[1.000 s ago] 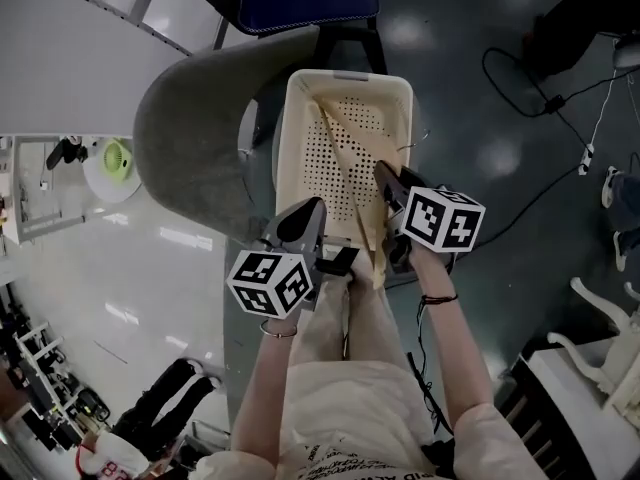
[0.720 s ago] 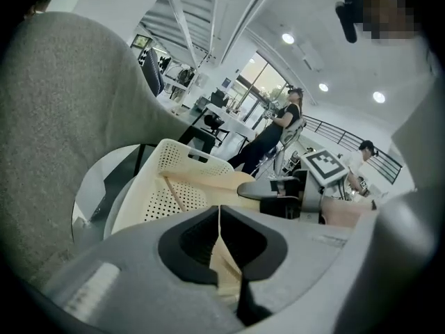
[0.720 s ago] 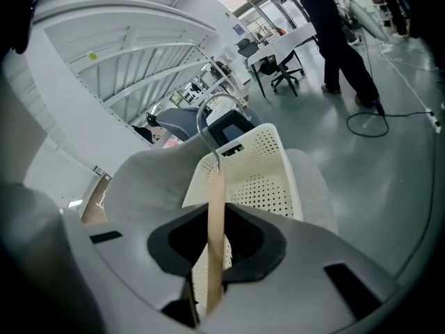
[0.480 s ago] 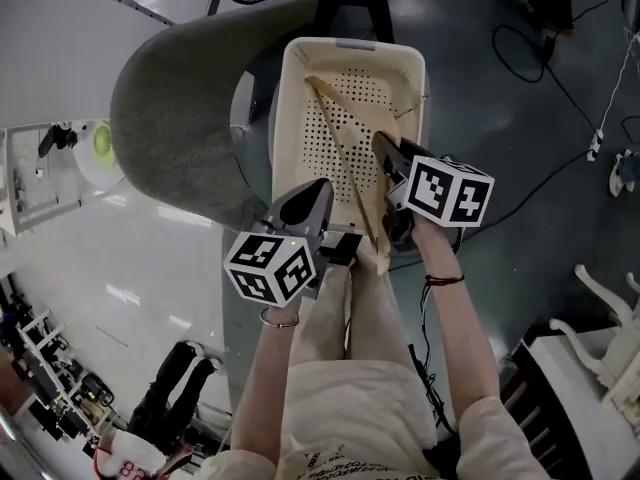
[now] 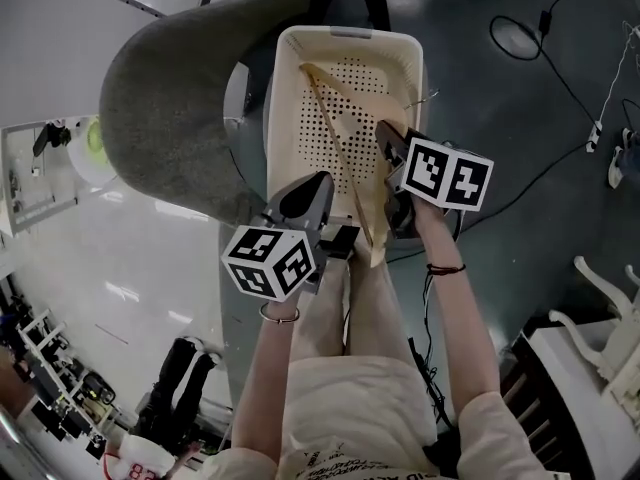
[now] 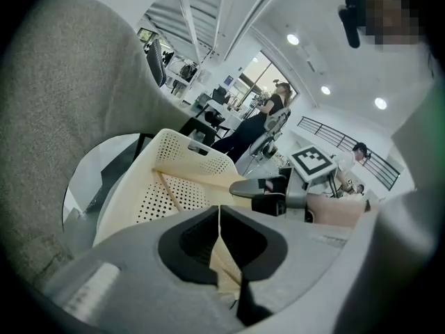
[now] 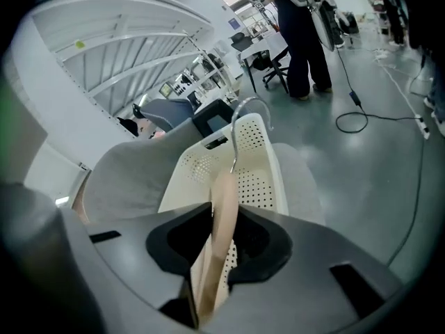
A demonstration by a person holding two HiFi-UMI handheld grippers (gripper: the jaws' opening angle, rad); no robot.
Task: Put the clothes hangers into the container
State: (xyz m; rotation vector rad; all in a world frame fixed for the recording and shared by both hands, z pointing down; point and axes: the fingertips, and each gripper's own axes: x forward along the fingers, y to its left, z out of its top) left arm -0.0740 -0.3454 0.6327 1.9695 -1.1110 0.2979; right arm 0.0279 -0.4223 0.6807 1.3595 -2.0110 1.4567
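A pale wooden hanger (image 5: 372, 230) with a metal hook (image 7: 236, 131) slants down into the cream perforated basket (image 5: 345, 34). My right gripper (image 5: 388, 140) is shut on the hanger's thick wooden end (image 7: 224, 207). Its jaws have just been opening slightly, with the wood still filling the gap between the pads. My left gripper (image 5: 318, 182) hovers over the basket's near left rim. Its jaws (image 6: 220, 218) meet in a thin line, and I see nothing held between them. The hanger's thin bar (image 6: 174, 193) runs across the basket floor beyond them.
The basket (image 6: 188, 152) sits on a small round table beside a grey curved chair back (image 5: 170, 118). Black cables (image 5: 560, 78) trail over the dark floor at the right. White furniture (image 5: 590, 358) stands at the lower right. People stand far off in the room.
Both grippers have sunk a little toward the basket, the right one carrying the hanger down with it. The hanger's far end now reaches deeper into the basket.
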